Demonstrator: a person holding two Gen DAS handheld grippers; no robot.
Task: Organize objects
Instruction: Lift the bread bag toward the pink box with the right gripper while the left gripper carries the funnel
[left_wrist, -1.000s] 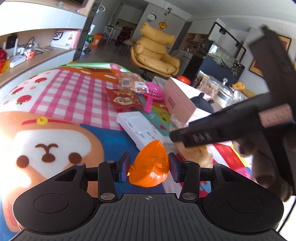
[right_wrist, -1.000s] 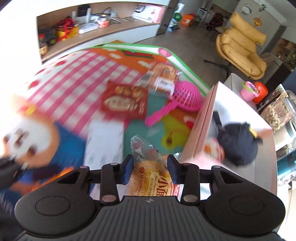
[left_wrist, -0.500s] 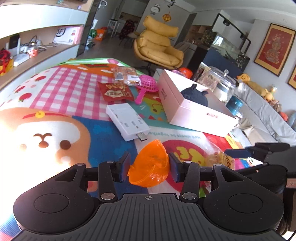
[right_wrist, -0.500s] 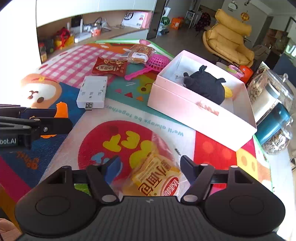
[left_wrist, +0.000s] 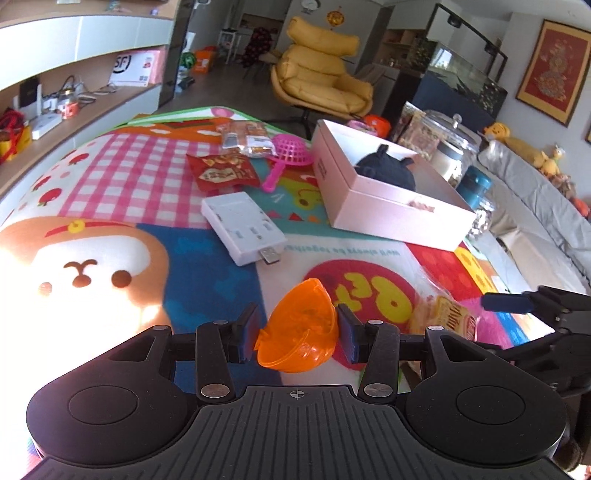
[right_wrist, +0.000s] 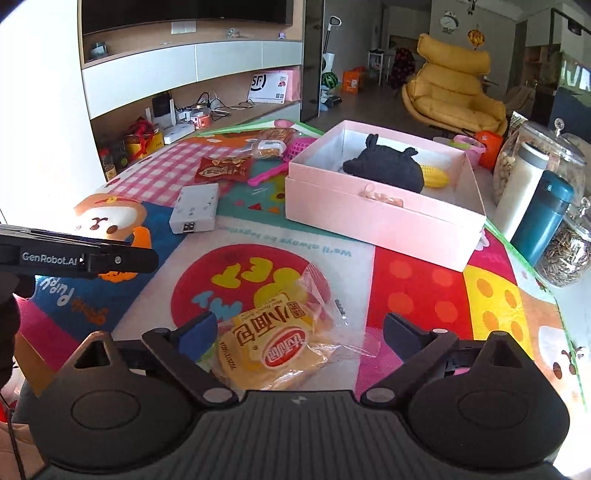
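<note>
My left gripper is shut on an orange plastic bowl, held above the colourful play mat. My right gripper is opening its jaws wide. A yellow bread packet lies on the mat between them, and neither pad touches it. A pink open box stands farther back, with a black plush toy and a yellow corn toy inside. In the left wrist view the bread packet shows at the right, beside the right gripper's fingertips.
A white USB hub, a red snack bag, a pink strainer and a clear snack pack lie on the mat left of the box. A teal bottle and glass jars crowd the right edge.
The right gripper swung the bread packet from beside the box to the near part of the mat and opened, letting it go. The left gripper drew back slightly, still gripping the orange bowl.
</note>
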